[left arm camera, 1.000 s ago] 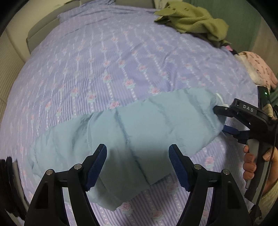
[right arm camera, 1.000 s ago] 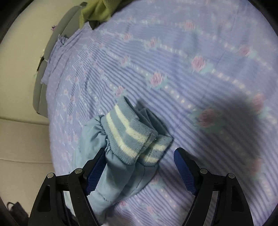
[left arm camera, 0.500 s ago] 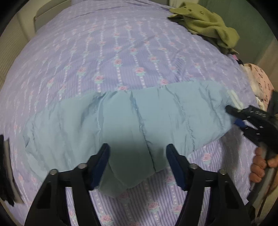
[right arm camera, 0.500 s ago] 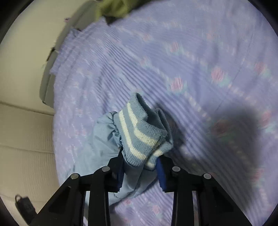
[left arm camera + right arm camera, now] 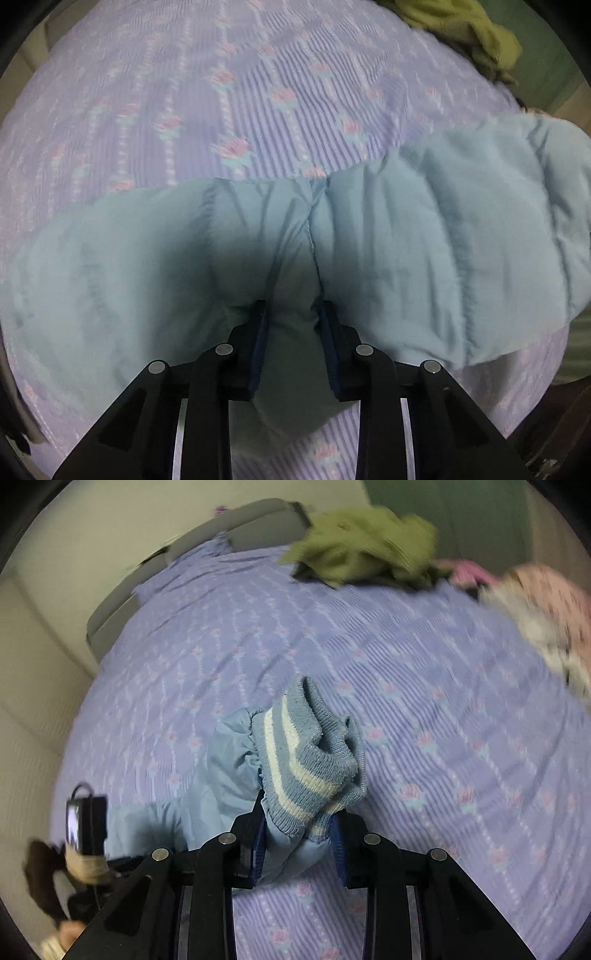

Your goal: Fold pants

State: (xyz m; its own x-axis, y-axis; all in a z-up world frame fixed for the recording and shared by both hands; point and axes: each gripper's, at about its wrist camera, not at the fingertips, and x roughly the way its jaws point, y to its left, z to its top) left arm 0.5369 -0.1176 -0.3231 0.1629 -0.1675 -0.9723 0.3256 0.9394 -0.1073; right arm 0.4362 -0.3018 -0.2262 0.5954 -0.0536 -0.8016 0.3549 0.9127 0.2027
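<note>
Light blue padded pants (image 5: 424,243) lie across a purple flowered bedspread (image 5: 240,92). My left gripper (image 5: 291,314) is shut on a bunched fold of the pants at their near edge. In the right wrist view my right gripper (image 5: 297,818) is shut on the pants (image 5: 229,760) just below the striped knit cuffs (image 5: 303,753), which are lifted off the bedspread (image 5: 443,709). The left hand and its gripper body (image 5: 85,823) show at the lower left of that view.
A green garment (image 5: 369,542) lies at the far edge of the bed, also in the left wrist view (image 5: 461,26). A pink and white garment (image 5: 546,616) lies at the right. A grey headboard (image 5: 177,572) and cream wall stand at the left.
Both grippers closed on the pants: the left came down onto the near edge and pinched it, the right pinched below the cuffs and lifted them up.
</note>
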